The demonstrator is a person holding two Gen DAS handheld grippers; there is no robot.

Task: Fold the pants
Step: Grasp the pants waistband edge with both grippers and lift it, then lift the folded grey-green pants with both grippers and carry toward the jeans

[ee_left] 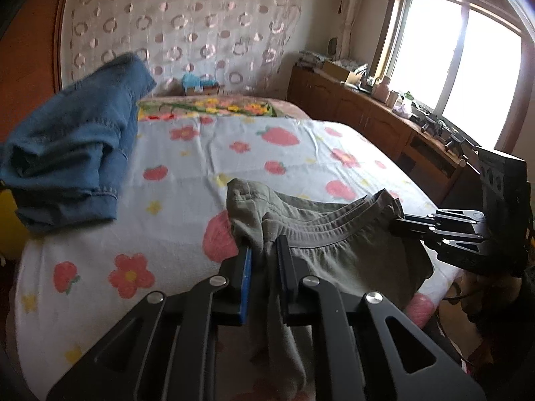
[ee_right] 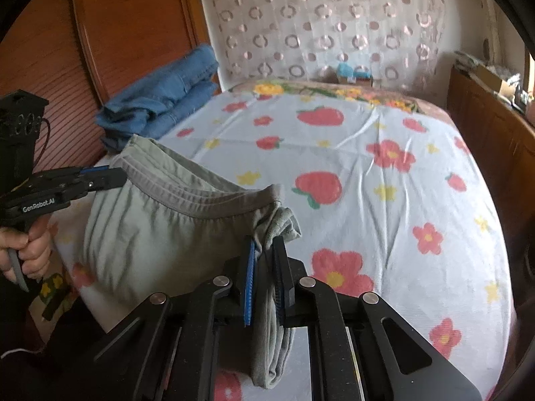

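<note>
Grey-green pants (ee_left: 337,234) with an elastic waistband hang stretched between my two grippers above the near edge of the bed. My left gripper (ee_left: 264,250) is shut on one end of the waistband; it also shows at the left of the right wrist view (ee_right: 117,175). My right gripper (ee_right: 267,250) is shut on the other end of the waistband, with bunched cloth between its fingers; it also shows in the left wrist view (ee_left: 399,222). The pants (ee_right: 160,234) hang down in front of the bed, legs hidden below.
The bed (ee_right: 367,173) has a pale blue sheet with strawberries and flowers. Folded blue jeans (ee_left: 73,153) lie at its left edge (ee_right: 160,100). A wooden cabinet (ee_left: 367,117) with clutter stands right, under a window. A wooden wardrobe (ee_right: 117,33) stands left.
</note>
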